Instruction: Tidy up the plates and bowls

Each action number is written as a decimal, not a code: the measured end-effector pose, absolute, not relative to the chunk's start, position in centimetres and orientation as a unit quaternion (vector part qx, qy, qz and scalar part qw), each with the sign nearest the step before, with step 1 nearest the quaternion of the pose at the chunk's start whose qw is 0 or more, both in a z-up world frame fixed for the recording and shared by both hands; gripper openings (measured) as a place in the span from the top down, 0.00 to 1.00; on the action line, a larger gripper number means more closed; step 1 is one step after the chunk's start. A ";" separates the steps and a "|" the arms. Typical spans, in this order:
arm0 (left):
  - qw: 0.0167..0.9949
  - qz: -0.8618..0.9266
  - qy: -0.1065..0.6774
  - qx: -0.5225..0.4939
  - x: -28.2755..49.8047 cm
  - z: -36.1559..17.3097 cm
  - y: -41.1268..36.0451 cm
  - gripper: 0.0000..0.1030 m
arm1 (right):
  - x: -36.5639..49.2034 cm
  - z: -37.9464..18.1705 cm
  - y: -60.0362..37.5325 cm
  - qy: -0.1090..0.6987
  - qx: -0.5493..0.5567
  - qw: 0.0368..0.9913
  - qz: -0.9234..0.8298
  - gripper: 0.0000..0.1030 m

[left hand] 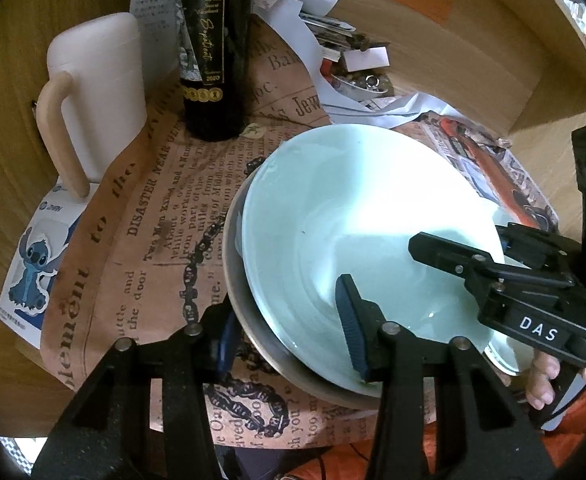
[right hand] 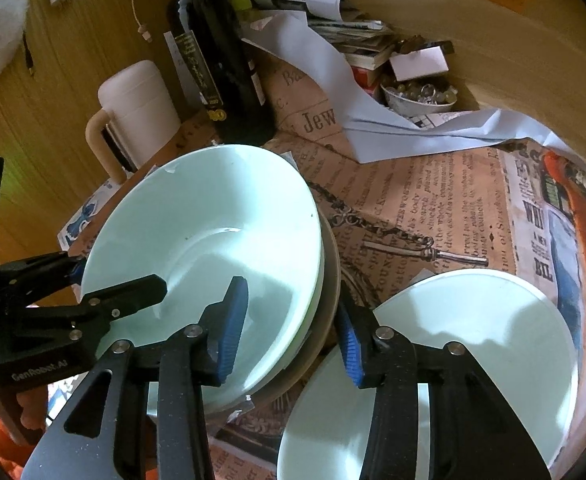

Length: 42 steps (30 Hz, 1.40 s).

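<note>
Pale green bowls (right hand: 213,216): two
Grey plate (right hand: 329,280): one
Wine bottle (left hand: 209,48): one
White jug (left hand: 101,92): one
Grippers: left gripper (left hand: 289,328), right gripper (right hand: 293,336)

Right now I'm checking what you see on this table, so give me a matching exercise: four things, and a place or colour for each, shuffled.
Things:
1. bottle
2. jug
3. top bowl
4. plate

Descriptions:
A. white, with a beige handle
B. pale green, nested in a grey bowl
C. dark, with a gold-lettered label
D. pale green, lying apart, right of the stack in the right wrist view

Pairs: 1-C, 2-A, 3-B, 4-D
</note>
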<state>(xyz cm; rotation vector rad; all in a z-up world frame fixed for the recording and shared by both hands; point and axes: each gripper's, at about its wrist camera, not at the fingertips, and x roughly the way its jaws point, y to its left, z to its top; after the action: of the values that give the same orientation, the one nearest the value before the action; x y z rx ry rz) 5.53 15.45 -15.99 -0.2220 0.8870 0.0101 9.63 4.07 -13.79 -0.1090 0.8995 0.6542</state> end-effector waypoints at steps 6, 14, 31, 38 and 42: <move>0.897 0.012 0.427 -0.115 5.8 -15.7 15.4 0.56 | 9.9 -13.6 3.8 0.426 -0.043 0.850 0.307 0.68; 0.902 0.012 0.417 -0.113 6.1 -14.8 15.2 0.56 | 9.8 -12.8 3.2 0.417 -0.030 0.856 0.304 0.68; 0.922 -0.012 0.377 -0.093 6.0 -11.2 12.8 0.56 | 8.8 -9.6 0.4 0.374 -0.013 0.880 0.291 0.68; 0.928 -0.030 0.361 -0.085 5.9 -9.8 11.3 0.56 | 8.3 -8.5 -1.7 0.359 -0.006 0.891 0.278 0.68; 0.930 -0.041 0.356 -0.079 5.8 -9.3 10.3 0.56 | 8.0 -8.0 -3.0 0.352 0.000 0.896 0.270 0.68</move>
<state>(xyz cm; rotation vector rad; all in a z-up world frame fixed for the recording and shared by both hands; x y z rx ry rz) 5.78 10.28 -9.29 -0.1619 0.7286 -0.0843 7.97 -2.95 -8.01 0.0004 0.7295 0.5591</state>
